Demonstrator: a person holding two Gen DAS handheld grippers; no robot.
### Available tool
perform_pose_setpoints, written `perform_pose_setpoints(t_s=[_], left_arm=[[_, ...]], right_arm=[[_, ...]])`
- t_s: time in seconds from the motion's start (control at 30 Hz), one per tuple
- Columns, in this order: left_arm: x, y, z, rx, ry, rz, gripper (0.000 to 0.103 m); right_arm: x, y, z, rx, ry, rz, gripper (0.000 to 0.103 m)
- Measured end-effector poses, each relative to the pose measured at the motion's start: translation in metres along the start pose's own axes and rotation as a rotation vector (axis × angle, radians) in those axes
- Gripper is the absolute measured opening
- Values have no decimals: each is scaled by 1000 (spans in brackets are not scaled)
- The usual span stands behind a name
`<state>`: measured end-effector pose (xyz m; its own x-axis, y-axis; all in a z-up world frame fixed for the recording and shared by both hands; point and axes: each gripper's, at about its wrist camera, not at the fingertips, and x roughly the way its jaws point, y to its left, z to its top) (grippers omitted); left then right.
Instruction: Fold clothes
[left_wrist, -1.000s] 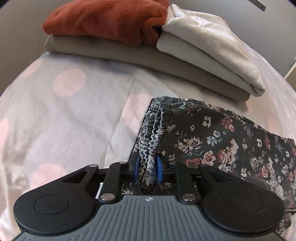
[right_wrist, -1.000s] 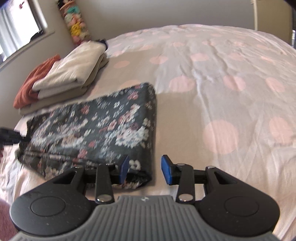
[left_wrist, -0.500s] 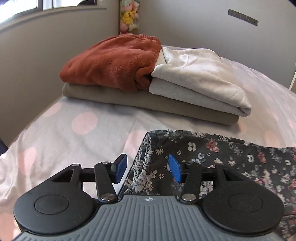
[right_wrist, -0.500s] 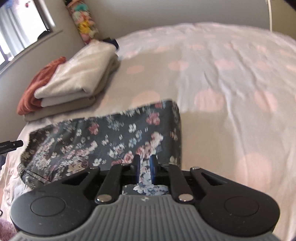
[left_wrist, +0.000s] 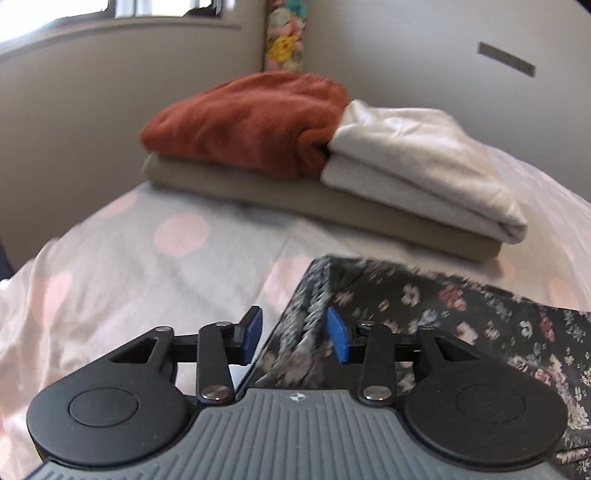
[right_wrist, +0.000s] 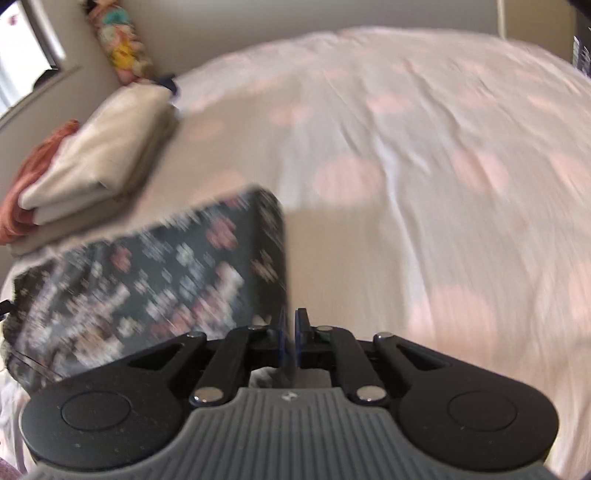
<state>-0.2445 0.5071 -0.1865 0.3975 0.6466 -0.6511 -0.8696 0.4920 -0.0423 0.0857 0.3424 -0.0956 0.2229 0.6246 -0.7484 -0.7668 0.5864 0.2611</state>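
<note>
Pink-dotted bed (right_wrist: 424, 155) carries a folded floral garment (right_wrist: 184, 273) lying crosswise between both tools. Right hand-held gripper (right_wrist: 291, 332) is closing, pinching its right corner; left hand-held gripper (left_wrist: 293, 334), closing but still spread, straddles the gathered left edge.

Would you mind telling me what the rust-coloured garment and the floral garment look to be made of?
The rust-coloured garment looks like fleece or terry: a fuzzy, matte nap and soft, rounded folds. The floral garment looks like thin printed woven fabric, matte, with a gathered, probably elasticated edge; the blur leaves its weave open.
</note>
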Motion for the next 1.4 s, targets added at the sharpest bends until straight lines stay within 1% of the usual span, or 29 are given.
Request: perform_pose_setpoints(t_s=[0.07,0.17,0.23,0.33,0.37,0.5,0.6,0.67,0.73,0.77,0.9,1.03,1.13,1.23,1.27,1.33,1.37,1.4], left_arm=[[5,-4,1,21,-3,-7,34],[21,-7,-3,35,40,9,33],[26,-6,-5,33,43,10,33],[32,-3,-7,20,42,6,36],[33,-2,-8,15,42,3,36],[35,3,-9,-7,42,-6,39],[35,3,-9,-11,41,-5,39],[34,2,-9,-6,38,-1,39],[32,1,-10,-2,34,4,39],[32,1,-10,-1,34,6,39],[29,-2,-10,6,35,17,39],[28,-3,-11,22,41,27,39],[26,-3,-12,29,44,36,39],[21,-5,-13,42,45,46,39],[18,-6,-13,48,44,50,39],[11,-9,-13,64,40,55,39],[6,-12,-13,75,33,54,39],[-1,-16,-12,86,26,45,39]], right_arm=[[8,12,10,-41,-16,17,7],[20,29,25,-101,-38,41,6],[39,34,34,-106,-15,44,6],[67,32,41,-120,16,-4,1],[74,31,42,-127,22,-24,0],[85,25,43,-128,29,-45,0],[83,21,45,-99,22,-48,0],[75,19,46,-89,11,-76,0],[60,13,44,-63,8,-57,2],[50,10,41,-56,9,-29,2],[8,9,17,-72,14,19,5],[-11,18,-17,-119,67,46,6],[-2,15,-38,-94,140,23,6],[-3,12,-38,-64,138,29,6],[-6,13,-36,-59,132,32,8],[-12,11,-31,-37,115,41,21],[-14,7,-30,-15,108,38,32],[-16,2,-28,8,103,35,37]])
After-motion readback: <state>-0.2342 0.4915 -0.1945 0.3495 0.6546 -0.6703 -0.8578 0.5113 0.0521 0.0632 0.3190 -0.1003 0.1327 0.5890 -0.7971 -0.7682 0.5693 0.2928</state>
